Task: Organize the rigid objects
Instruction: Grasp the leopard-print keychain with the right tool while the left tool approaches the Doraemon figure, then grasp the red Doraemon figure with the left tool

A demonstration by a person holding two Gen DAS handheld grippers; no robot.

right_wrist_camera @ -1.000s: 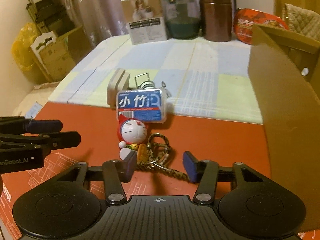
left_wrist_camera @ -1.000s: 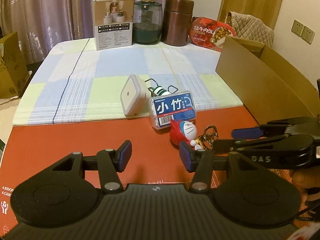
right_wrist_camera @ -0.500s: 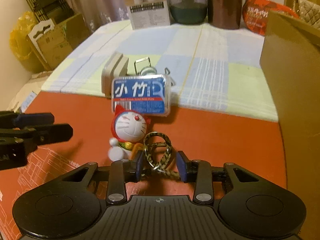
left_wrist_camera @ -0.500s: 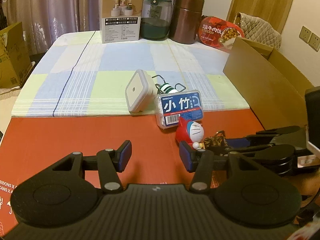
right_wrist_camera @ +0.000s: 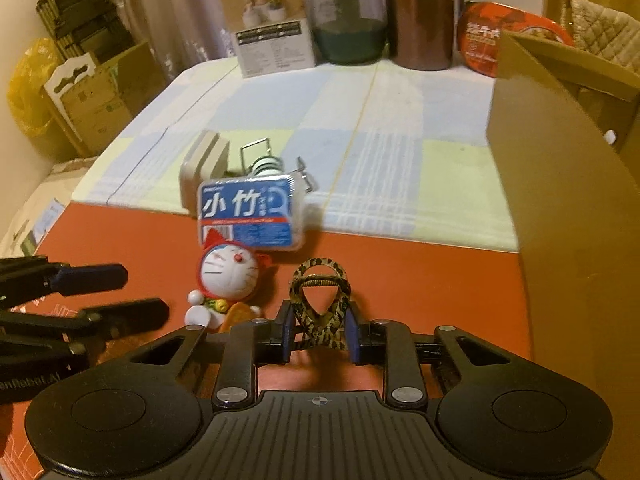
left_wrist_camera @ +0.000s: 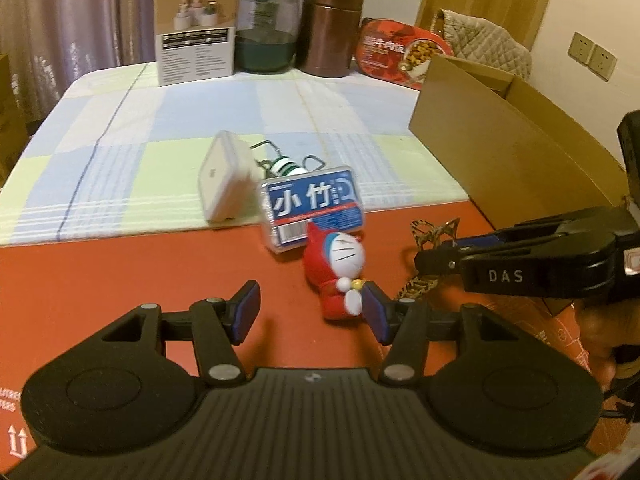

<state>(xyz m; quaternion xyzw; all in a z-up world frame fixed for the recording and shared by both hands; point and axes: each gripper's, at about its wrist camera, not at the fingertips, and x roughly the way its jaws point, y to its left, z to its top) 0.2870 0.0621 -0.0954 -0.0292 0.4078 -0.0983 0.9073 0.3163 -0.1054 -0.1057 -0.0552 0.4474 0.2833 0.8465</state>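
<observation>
Pinching the leopard-print clip [right_wrist_camera: 320,312] between the right tongs [right_wrist_camera: 319,334].

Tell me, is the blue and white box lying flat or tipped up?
Tipped up. The blue and white box stands on its edge, label facing the cameras, its top tilted back.

Warm, dim indoor light gives both views a yellow-orange cast, and the red sheet [left_wrist_camera: 120,272] on the table looks heavily saturated. Soft shadows fall beneath the left tongs [left_wrist_camera: 310,312] and just beside the cat figurine [left_wrist_camera: 340,268] ahead of them (no hard edges anywhere). Motion blur smears the blue-labelled box [right_wrist_camera: 250,212] beyond the right tongs [right_wrist_camera: 318,332] and the checked cloth [right_wrist_camera: 400,152] further out. Fisheye distortion bends the cardboard box [right_wrist_camera: 568,216] to the right of those tongs, and the frame corners darken. A faint sheen shows on the brown canister [left_wrist_camera: 332,28] far ahead.
</observation>
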